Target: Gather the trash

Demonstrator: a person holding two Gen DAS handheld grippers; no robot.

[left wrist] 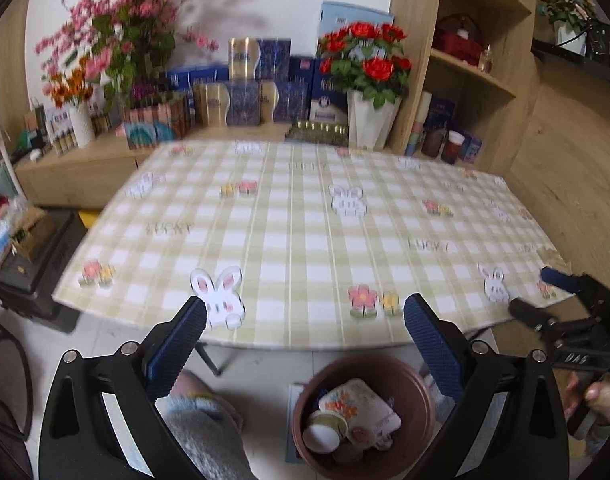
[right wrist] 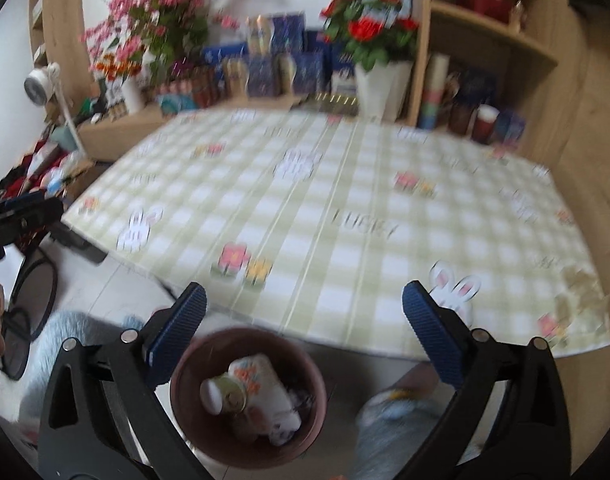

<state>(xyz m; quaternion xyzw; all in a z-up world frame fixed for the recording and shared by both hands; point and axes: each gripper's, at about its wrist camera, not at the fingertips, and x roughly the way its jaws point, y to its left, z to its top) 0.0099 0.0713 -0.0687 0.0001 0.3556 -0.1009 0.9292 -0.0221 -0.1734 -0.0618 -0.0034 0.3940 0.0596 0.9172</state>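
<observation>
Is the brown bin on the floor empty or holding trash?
Holding trash: the brown bin contains a patterned white carton, a small can and other scraps.

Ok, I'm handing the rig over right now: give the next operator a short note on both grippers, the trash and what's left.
Left gripper: open, nothing between its pads.
Right gripper: open, empty, above the bin.
Brown bin: on the floor at the table's near edge; a flowered paper cup, a small can and other scraps lie inside.
Table: no loose trash shows on the checked cloth.
Left: check the blurred far edge and the floor; otherwise it looks done.
</observation>
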